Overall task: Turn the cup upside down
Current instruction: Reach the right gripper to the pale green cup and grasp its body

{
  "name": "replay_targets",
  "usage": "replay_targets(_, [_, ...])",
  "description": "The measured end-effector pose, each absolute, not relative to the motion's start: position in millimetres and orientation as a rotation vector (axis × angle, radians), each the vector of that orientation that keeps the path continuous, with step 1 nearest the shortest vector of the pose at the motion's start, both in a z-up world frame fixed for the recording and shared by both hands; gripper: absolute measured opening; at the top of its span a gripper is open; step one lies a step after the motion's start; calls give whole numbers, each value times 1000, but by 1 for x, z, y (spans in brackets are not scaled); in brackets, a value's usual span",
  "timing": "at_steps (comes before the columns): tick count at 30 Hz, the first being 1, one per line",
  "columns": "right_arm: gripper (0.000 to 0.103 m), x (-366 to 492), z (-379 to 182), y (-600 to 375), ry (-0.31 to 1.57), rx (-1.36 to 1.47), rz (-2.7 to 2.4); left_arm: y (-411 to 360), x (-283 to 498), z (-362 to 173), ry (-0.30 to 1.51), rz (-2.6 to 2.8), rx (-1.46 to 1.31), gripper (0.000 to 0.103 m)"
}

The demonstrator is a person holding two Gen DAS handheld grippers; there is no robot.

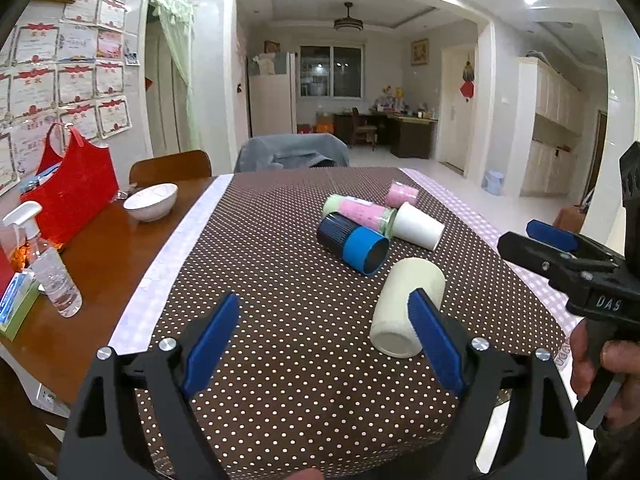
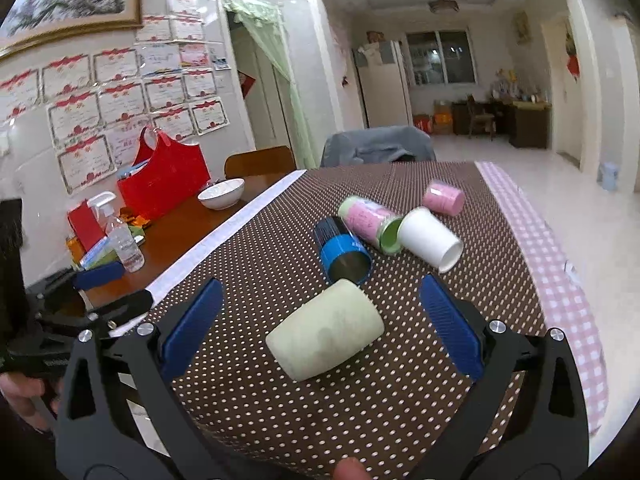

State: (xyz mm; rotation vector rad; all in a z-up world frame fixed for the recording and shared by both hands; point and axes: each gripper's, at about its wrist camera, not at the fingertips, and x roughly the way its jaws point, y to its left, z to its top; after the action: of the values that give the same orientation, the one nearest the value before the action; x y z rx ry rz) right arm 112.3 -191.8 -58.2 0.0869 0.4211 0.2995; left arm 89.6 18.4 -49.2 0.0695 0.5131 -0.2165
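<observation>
A pale green cup (image 2: 325, 330) lies on its side on the dotted brown tablecloth (image 2: 280, 400), between the spread fingers of my right gripper (image 2: 320, 326), which is open and not touching it. The same cup (image 1: 404, 308) shows in the left wrist view, just right of my left gripper (image 1: 324, 340), which is open and empty; its right finger overlaps the cup's edge. Beyond lie a blue cup (image 2: 342, 254), a pink-and-green cup (image 2: 372, 222), a white cup (image 2: 430, 240) and a small pink cup (image 2: 443, 199), all on their sides.
A white bowl (image 1: 151, 201), a red bag (image 1: 76, 188), a spray bottle (image 1: 50, 268) and a tissue box (image 1: 16, 306) stand on the bare wood at the left. Chairs (image 1: 292, 152) stand at the far edge. A pink checked strip (image 2: 560, 280) marks the table's right edge.
</observation>
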Motion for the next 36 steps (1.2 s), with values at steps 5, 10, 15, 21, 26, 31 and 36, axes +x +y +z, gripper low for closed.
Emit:
replay_targets(5, [97, 127, -73, -183, 409, -102, 307, 24, 82, -49, 486, -205, 51, 85])
replay_targets(10, [97, 139, -89, -175, 451, -345, 391, 27, 85, -54, 491, -191, 56, 85])
replay_targets(15, [97, 148, -98, -160, 514, -532, 521, 29, 92, -59, 503, -182, 54, 85])
replay_targets(21, [97, 157, -109, -144, 543, -771, 699, 25, 104, -66, 515, -176, 76, 85])
replay_targets(26, [97, 170, -113, -139, 570, -950, 851, 21, 121, -74, 557, -162, 97, 85])
replay_targets(31, [97, 180, -115, -133, 577, -1122, 971, 16, 137, -79, 593, -152, 106, 85])
replay_targets(36, [93, 186, -118, -125, 578, -1284, 1084, 13, 157, -82, 633, -120, 120, 85])
